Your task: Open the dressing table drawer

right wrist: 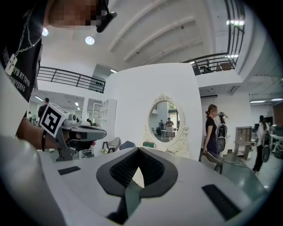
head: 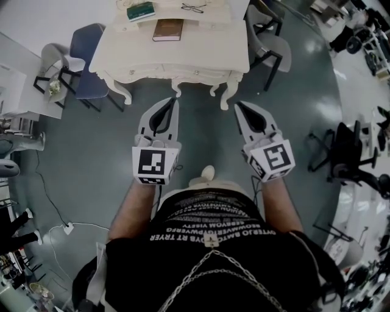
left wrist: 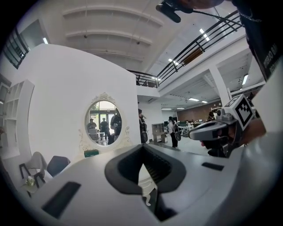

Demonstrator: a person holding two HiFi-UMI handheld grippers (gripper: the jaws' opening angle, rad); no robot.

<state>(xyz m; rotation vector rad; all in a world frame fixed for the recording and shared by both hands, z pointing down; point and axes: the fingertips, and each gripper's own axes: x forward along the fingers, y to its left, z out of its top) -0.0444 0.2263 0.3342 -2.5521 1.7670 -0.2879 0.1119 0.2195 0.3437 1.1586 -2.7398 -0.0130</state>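
Note:
The cream dressing table (head: pixel 201 58) stands ahead of me at the top of the head view, its carved front apron (head: pixel 177 77) facing me. A brown book (head: pixel 167 29), a green box (head: pixel 141 10) and glasses (head: pixel 192 7) lie on it. Its oval mirror (left wrist: pixel 104 122) shows in the left gripper view and as the same mirror (right wrist: pixel 164 118) in the right gripper view. My left gripper (head: pixel 174 101) and right gripper (head: pixel 238 105) are held side by side over the floor, short of the table, touching nothing. Both point at it with jaws together and nothing between them.
A blue chair (head: pixel 88 55) and a white chair (head: pixel 58 67) stand left of the table, a grey chair (head: pixel 268 49) to its right. Black office chairs (head: pixel 347 152) are at far right. A cable with a plug (head: pixel 67 228) lies on the floor. A person (right wrist: pixel 211 128) stands beyond the table.

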